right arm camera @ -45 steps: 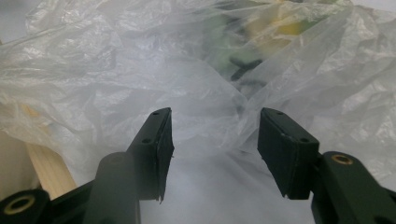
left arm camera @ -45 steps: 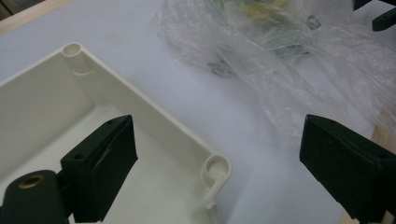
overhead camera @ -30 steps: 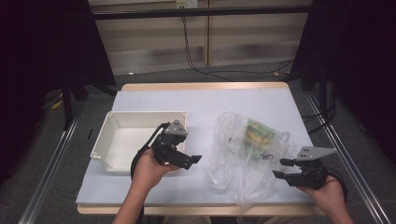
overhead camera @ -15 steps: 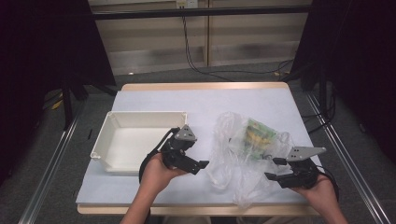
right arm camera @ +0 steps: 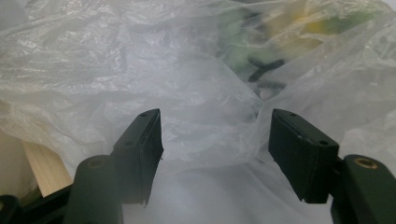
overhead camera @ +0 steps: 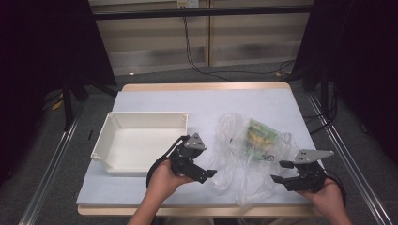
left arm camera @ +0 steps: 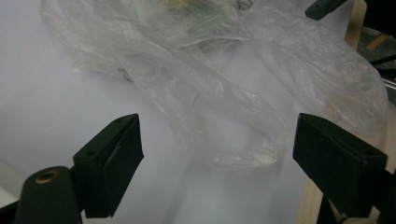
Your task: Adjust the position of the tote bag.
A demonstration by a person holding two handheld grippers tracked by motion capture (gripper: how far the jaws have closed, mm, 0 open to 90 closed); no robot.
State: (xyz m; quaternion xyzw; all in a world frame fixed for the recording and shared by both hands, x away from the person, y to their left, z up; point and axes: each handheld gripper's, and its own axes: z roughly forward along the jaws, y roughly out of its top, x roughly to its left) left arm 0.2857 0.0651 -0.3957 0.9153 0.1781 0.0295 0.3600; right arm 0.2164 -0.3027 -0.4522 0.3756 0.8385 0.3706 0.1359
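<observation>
A crumpled clear plastic bag [overhead camera: 248, 150] lies on the white table, with a green and yellow packet [overhead camera: 258, 133] inside it. My left gripper [overhead camera: 206, 174] stands open at the bag's left edge. In the left gripper view a handle loop of the bag [left arm camera: 233, 140] lies on the table between the wide jaws of this gripper [left arm camera: 217, 144], untouched. My right gripper [overhead camera: 278, 171] is at the bag's right side. Its jaws have just been opening, and in the right gripper view a fold of the bag [right arm camera: 205, 135] sits loosely between the pads of the open gripper [right arm camera: 215, 140].
A white rectangular tray [overhead camera: 101, 140] stands left of the bag, close behind my left hand. The table's wooden front edge [overhead camera: 197, 210] runs just below both hands. Dark floor and metal rails flank the table.
My left gripper has moved right, from the tray's corner toward the bag. The right hand has stayed almost in place.
</observation>
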